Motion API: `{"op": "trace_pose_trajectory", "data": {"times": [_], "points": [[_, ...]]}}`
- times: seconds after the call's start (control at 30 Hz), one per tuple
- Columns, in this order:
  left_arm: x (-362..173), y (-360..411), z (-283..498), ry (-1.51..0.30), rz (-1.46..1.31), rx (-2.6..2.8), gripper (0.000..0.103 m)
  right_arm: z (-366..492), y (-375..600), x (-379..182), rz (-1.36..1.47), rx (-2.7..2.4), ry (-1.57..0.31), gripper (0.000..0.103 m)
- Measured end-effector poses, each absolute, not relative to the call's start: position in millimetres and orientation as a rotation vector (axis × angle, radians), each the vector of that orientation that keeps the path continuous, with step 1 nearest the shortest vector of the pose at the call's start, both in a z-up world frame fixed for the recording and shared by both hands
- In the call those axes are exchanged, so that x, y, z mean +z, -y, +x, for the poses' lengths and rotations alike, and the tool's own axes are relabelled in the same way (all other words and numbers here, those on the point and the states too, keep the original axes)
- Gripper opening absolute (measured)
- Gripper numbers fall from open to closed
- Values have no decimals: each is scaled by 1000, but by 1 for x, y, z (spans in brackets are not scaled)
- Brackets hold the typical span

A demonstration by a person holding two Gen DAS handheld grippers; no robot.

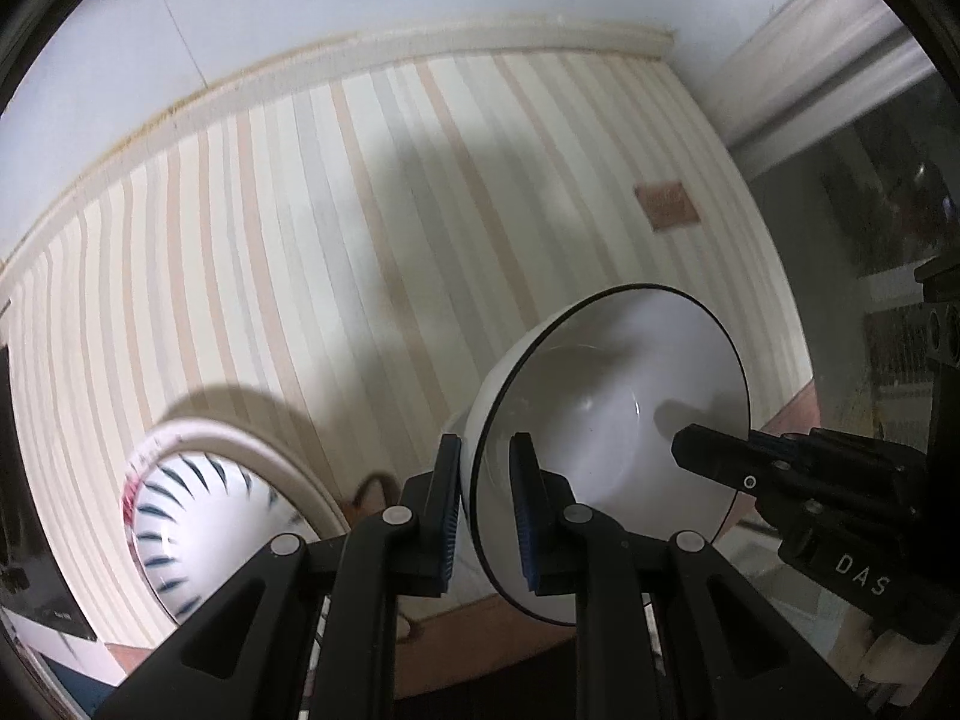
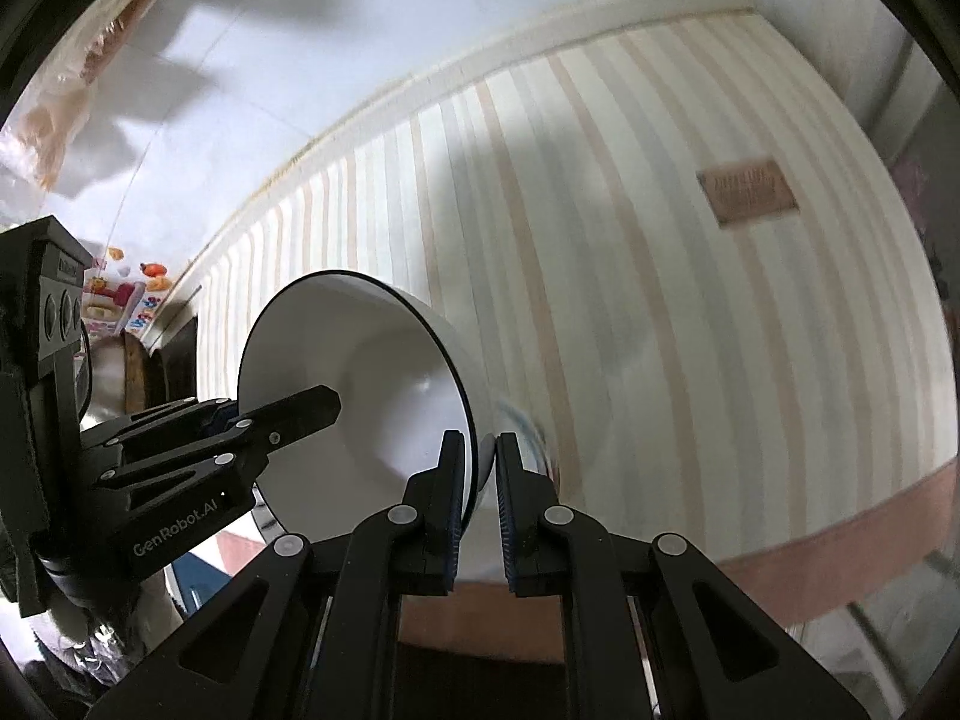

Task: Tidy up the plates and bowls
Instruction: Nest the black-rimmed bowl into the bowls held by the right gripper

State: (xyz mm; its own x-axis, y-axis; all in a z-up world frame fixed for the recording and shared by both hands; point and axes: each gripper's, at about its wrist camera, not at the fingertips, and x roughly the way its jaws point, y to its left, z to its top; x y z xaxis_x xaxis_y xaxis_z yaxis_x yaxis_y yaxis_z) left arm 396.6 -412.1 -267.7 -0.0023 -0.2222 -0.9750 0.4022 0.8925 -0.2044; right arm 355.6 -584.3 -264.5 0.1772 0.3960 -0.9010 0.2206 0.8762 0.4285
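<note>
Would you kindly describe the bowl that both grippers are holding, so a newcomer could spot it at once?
Start from the striped mat. Above its near edge, the white bowl is tipped on its side, its rim clamped by the left gripper and the right gripper. A thin black line on the rim and a plain white inside set it apart from the blue-dashed bowl to its left.

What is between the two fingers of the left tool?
In the left wrist view, the rim of the white bowl stands between the fingers of the left tool; the right tool grips the opposite rim.
</note>
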Motion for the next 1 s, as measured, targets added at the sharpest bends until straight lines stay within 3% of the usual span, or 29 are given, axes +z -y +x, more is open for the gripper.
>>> {"op": "trace_pose_trajectory", "data": {"times": [0.43, 1.0], "points": [[-305, 416, 375, -1547, 234, -454, 14, 331, 578, -312, 560, 118, -1495, 12], [-317, 419, 378, -1570, 234, -464, 15, 346, 574, -318, 511, 107, -1532, 15]]}}
